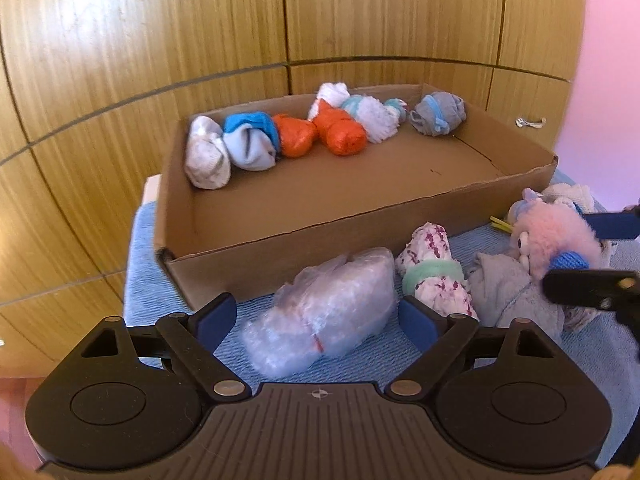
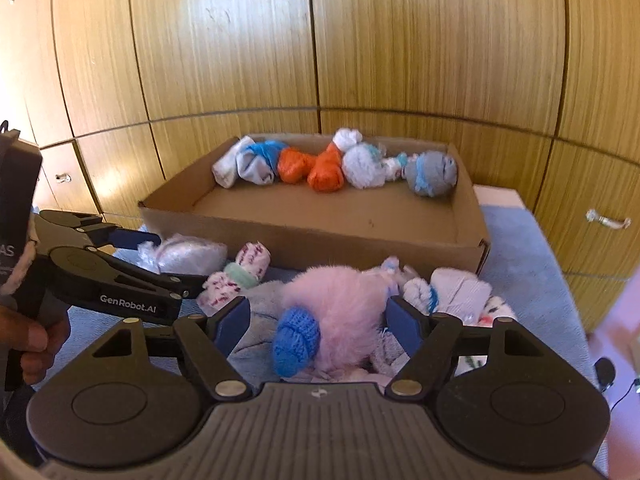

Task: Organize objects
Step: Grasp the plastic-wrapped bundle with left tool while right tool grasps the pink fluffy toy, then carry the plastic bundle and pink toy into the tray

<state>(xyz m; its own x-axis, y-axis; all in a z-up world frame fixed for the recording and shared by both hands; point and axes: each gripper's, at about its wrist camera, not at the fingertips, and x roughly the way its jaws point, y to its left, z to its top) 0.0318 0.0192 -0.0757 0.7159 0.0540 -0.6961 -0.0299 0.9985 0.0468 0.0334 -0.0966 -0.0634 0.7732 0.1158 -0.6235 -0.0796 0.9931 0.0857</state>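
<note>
Here, a shallow cardboard box (image 1: 280, 216) is seen on a blue cloth (image 1: 142, 280), and along its far wall a row of rolled bundles is kept: a white one (image 1: 206, 156), a light blue one (image 1: 250, 142), two orange ones (image 1: 320, 134), a white fluffy one (image 1: 374, 118) and a grey one (image 1: 438, 114). The near half of the box floor is left free. In front of the box's near wall a clear plastic-wrapped bundle (image 1: 324, 312) is found between the widely opened jaws of the left tool (image 1: 316, 320), not touched. A flowered roll (image 1: 434, 276) lies beside it. The pink fluffy toy (image 2: 340, 308) is flanked by the right tool (image 2: 318, 320), half open, pads not pressing.
</note>
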